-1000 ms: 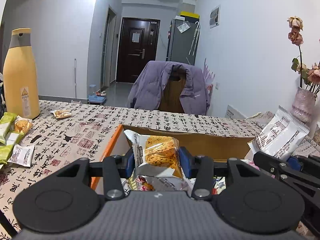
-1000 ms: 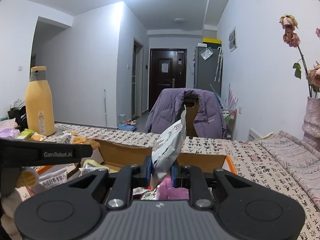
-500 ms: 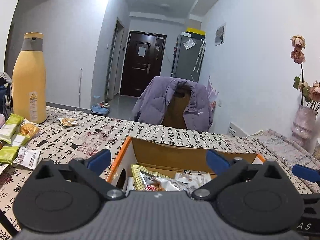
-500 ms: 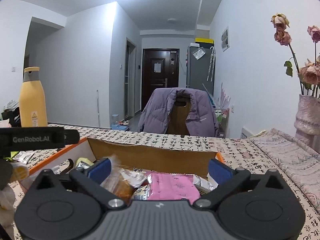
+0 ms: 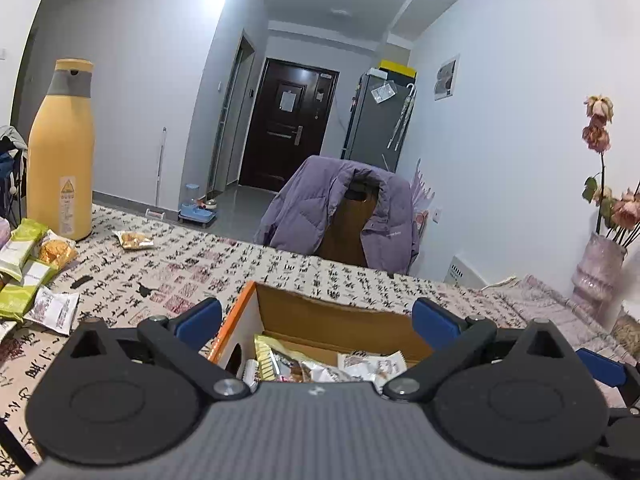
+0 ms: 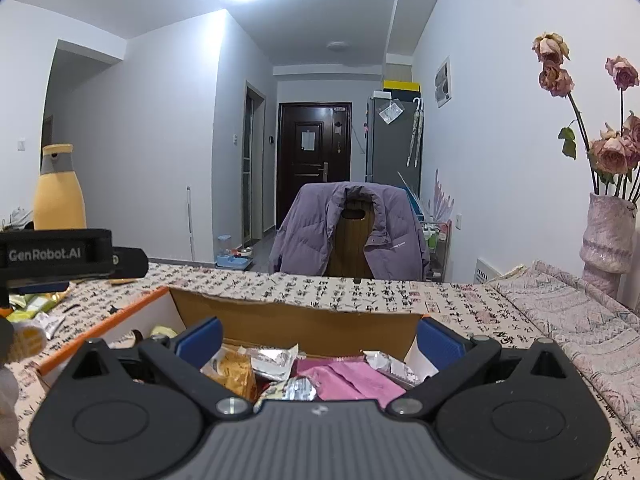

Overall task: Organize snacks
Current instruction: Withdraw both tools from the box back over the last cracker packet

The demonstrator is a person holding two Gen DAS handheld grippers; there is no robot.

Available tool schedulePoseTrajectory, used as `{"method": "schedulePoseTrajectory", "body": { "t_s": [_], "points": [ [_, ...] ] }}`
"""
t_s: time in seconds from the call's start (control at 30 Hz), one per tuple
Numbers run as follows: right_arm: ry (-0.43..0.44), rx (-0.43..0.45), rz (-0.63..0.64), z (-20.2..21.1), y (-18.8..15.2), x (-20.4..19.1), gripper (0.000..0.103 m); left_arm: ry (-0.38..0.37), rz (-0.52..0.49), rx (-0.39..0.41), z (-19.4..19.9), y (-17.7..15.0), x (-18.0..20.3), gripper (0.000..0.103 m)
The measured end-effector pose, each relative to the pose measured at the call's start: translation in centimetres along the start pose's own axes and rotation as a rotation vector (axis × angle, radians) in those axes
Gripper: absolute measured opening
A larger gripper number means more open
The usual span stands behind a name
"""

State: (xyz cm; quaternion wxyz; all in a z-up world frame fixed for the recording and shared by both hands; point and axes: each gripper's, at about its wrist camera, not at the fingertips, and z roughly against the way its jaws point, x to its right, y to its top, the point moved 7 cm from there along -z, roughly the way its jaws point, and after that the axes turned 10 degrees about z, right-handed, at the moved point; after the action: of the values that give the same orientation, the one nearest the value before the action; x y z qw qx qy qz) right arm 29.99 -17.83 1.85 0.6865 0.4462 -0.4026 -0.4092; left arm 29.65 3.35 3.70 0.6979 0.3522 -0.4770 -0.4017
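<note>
Start at your far left: loose packets (image 5: 28,268) lie on the table (image 5: 192,276) beside the yellow bottle (image 5: 60,152), and one more packet (image 5: 133,239) sits alone farther in. None of these is in the box (image 5: 320,320) yet, so the sorting is only partly done.

Your left gripper (image 5: 316,316) now stands with its blue fingers (image 5: 199,316) spread as wide as they go and nothing between them. A second ago it was pinching an orange snack packet over the box; that packet has dropped and now seems to lie among the snacks (image 5: 320,364) inside. The gripper has also lifted a little, so more of the box's far wall shows.

Your right gripper (image 6: 319,338) tells the same story. It was clamped on a white packet; now its fingers (image 6: 440,340) are spread wide and empty above the box, and the white packet has landed in the pile (image 6: 304,372), though I cannot pick it out for certain.

So both drops are done and both hands are free. The next job, as I judge it, is to swing left for the loose packets by the bottle. At your far right the vase (image 6: 608,236) stands near the table edge; keep your right hand clear of it.
</note>
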Motion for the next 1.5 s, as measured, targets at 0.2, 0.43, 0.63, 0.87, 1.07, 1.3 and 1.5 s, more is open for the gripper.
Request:
{"method": "schedulePoseTrajectory", "body": {
  "t_s": [0.2, 0.43, 0.63, 0.87, 1.07, 1.3, 1.5],
  "points": [
    [0.024, 0.010, -0.006, 2.3, 1.5, -0.2, 0.103, 0.010, -0.008, 0.009, 2.1, 0.8, 0.2, 0.103],
    [0.035, 0.006, -0.015, 5.8, 1.6, -0.3, 0.103, 0.009, -0.006, 0.003, 5.3, 0.8, -0.8, 0.103],
    [0.052, -0.026, -0.021, 8.3, -0.2, -1.0, 0.103, 0.010, -0.025, -0.027, 8.1, -0.6, -2.2, 0.103],
    [0.064, -0.071, -0.022, 10.7, -2.6, -2.1, 0.103, 0.023, -0.054, -0.072, 10.4, -2.9, -3.8, 0.103],
    [0.067, -0.114, -0.025, 12.1, -4.8, -2.6, 0.103, 0.025, -0.074, -0.112, 11.8, -4.9, -5.0, 0.103],
    [0.070, -0.173, -0.029, 12.9, -7.3, -3.0, 0.103, 0.033, -0.106, -0.147, 12.4, -6.9, -6.4, 0.103],
    [0.072, -0.228, -0.047, 12.8, -9.4, -3.4, 0.103, 0.048, -0.127, -0.167, 11.7, -8.7, -7.4, 0.103]
  ]
}}
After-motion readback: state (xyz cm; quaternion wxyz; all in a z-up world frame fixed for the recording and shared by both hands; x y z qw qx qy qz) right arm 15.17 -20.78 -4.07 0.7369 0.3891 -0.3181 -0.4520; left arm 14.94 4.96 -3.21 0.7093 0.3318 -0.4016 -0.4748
